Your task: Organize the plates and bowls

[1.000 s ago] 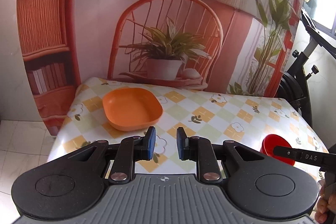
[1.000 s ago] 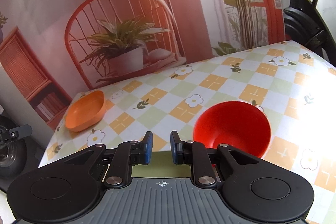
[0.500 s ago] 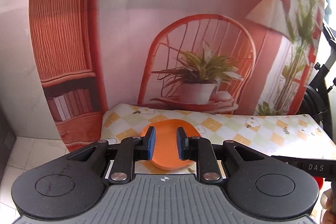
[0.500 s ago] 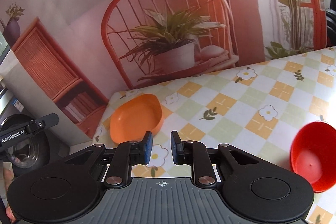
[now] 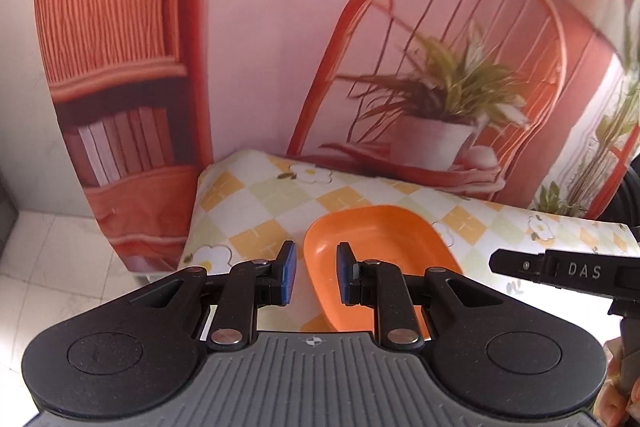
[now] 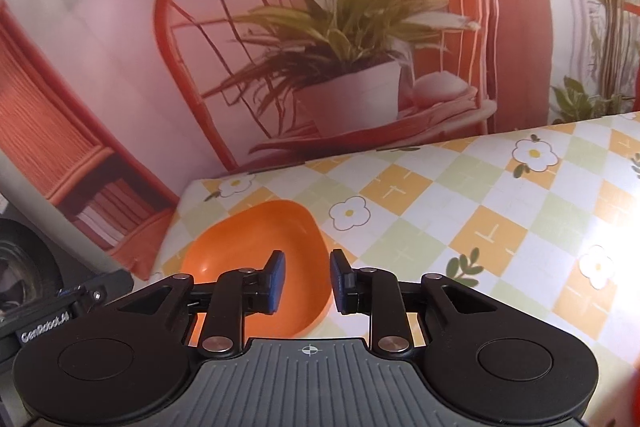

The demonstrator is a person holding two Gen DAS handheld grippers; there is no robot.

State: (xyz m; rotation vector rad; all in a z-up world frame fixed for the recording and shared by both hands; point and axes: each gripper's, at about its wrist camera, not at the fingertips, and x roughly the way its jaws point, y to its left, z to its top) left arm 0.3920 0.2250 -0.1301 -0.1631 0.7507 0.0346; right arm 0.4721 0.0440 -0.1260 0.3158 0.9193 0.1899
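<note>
Closing in on the orange plate point(image 5: 380, 247), both grippers point at it from either side; step in hand looks like the approach before a pickup. Left gripper point(image 5: 312, 277): jaws parted a moderate gap, nothing between them, plate's left rim lined up just past the tips. Right gripper point(image 6: 306, 279): same moderate gap, empty, plate's right portion showing between and beyond its blue pads point(image 6: 276, 281). Plate sits flat near the left corner of the checked floral tablecloth point(image 6: 500, 211), close to the table edge, printed chair-and-plant backdrop point(image 5: 440, 87) behind. In the left wrist view the right gripper's finger marked DAS point(image 5: 560, 271) pokes in from the right. No bowl clearly in view now; a red blur at the right wrist view's lower right corner can't be identified. Next move, my guess: one gripper drops lower, straddles the plate rim and pinches it; rim is thin and sloped, so the jaws need to go in square or it slips. Contact not yet made, as far as can be told.
</note>
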